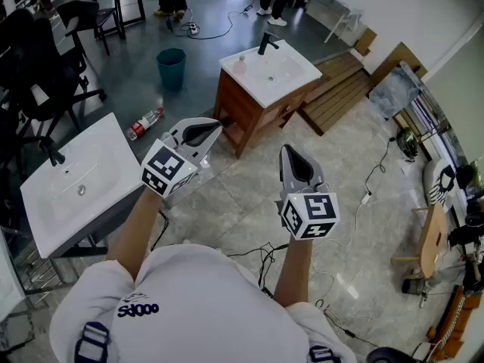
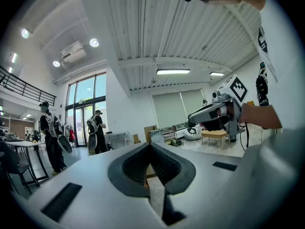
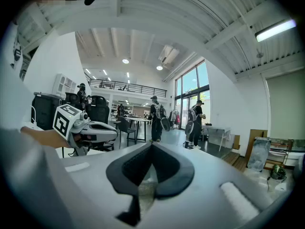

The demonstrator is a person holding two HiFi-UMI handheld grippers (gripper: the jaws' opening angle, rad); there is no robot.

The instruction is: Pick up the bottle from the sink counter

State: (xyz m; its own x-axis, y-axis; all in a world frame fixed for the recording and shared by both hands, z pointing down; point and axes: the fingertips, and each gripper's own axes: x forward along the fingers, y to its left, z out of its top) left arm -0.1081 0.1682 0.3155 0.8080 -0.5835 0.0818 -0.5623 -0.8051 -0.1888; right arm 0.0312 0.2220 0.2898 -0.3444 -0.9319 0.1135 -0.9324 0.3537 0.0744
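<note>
Shirt logo (image 1: 138, 308) lettering, not clearly legible

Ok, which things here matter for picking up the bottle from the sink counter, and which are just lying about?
For the job: pale bottle, sink counter under it, left gripper, right gripper (both shut, empty).
Lying about: floor bottle, teal bin, second sink at left, wooden pallets.

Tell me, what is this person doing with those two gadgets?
A person stands holding a hand-held gripper in each hand, raised in front of the body. The left hand-held gripper and the right hand-held gripper both have their jaws shut, with nothing between them. Ahead stands a wooden sink cabinet with a white counter, and a small bottle stands on it near the black faucet. Neither gripper has reached the bottle yet.
</note>
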